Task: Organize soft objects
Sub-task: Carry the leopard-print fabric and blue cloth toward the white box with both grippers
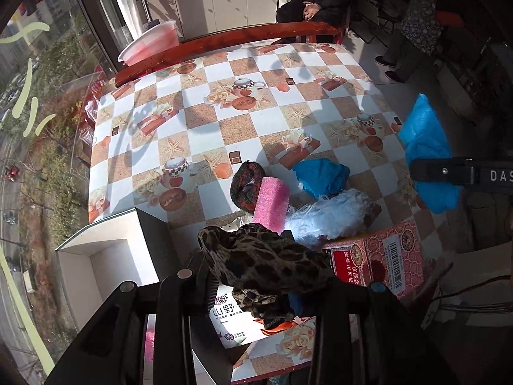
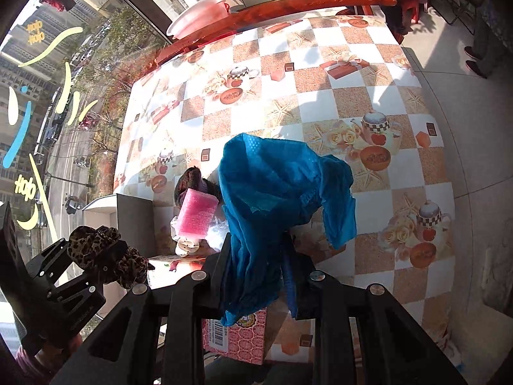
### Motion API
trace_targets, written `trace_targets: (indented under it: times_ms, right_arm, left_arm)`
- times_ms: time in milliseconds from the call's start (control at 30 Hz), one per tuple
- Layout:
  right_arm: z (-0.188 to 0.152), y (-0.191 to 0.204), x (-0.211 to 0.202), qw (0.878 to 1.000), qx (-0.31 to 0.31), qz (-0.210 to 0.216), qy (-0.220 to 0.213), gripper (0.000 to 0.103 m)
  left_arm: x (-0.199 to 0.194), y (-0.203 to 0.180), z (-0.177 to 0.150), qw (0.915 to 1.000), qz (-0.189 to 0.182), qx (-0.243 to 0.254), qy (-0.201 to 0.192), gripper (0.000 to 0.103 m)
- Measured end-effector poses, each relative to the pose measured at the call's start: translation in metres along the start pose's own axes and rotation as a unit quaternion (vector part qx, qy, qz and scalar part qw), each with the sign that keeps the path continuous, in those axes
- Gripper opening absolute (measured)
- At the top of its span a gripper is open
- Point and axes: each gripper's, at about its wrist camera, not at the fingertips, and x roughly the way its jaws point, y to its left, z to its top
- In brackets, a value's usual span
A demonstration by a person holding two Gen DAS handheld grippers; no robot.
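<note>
Progress is judged partial: sorting is under way, nothing visibly stowed. Landmark: the pink foam block (image 1: 272,203) on the checked table (image 1: 224,122). Nearer the camera than the block, the left gripper (image 1: 256,276) is clamped on a leopard-print cloth (image 1: 263,263), lifted clear of the table. Right of the block, the right gripper (image 2: 256,256) is closed on a blue cloth (image 2: 275,186), hanging from its jaws. Beside the block remain a dark knitted item (image 1: 247,183), a white fluffy piece (image 1: 333,215) and another blue piece (image 1: 320,176).
</note>
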Motion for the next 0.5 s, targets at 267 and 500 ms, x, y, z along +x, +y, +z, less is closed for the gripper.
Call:
trace_targets:
  times_ms: [267, 500]
  right_arm:
    - [-0.041, 0.064, 0.005, 0.999, -0.035, 0.018, 0.01, 0.028]
    - [-0.058, 0.106, 0.023, 0.996, -0.078, 0.018, 0.031, 0.028]
  left_arm:
    - [-0.023, 0.035, -0.053, 0.9996, 0.022, -0.018, -0.002, 0.038]
    - [-0.031, 0.063, -0.085, 0.9982, 0.038, -0.046, 0.0, 0.038]
